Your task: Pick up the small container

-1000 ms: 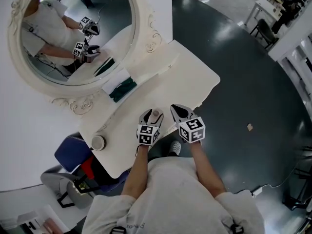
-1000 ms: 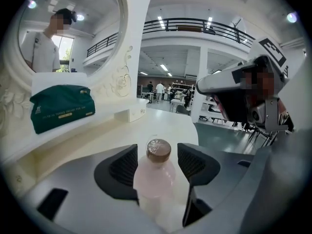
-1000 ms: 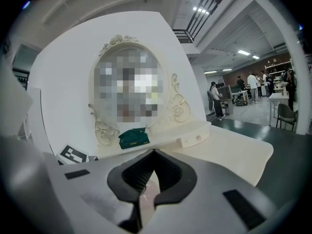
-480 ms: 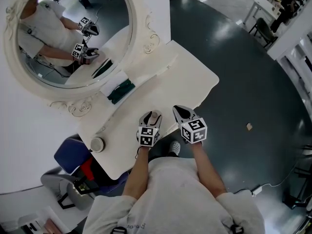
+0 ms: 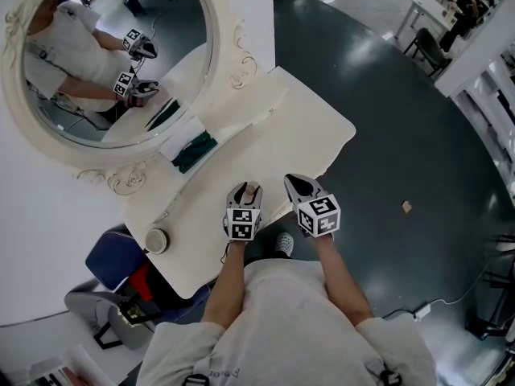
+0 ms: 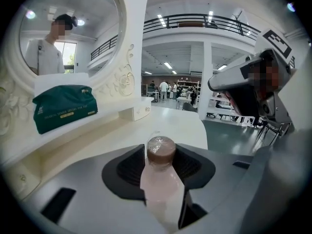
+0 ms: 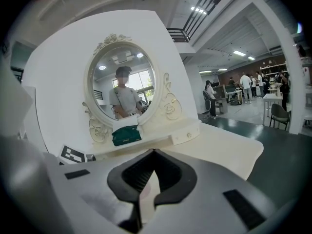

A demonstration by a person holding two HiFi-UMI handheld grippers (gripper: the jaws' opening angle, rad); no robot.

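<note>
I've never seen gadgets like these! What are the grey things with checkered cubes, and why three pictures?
They are grabbers; a person holds one in each hand. One picture comes from a camera on the person's head, looking down at the white dressing table. The other two come from cameras riding on the grabbers. On the table stand an oval mirror, a green tissue pack and a cup. The left gripper has just been closing on a small pink bottle, pads against it. The right gripper is shut and empty.
</note>
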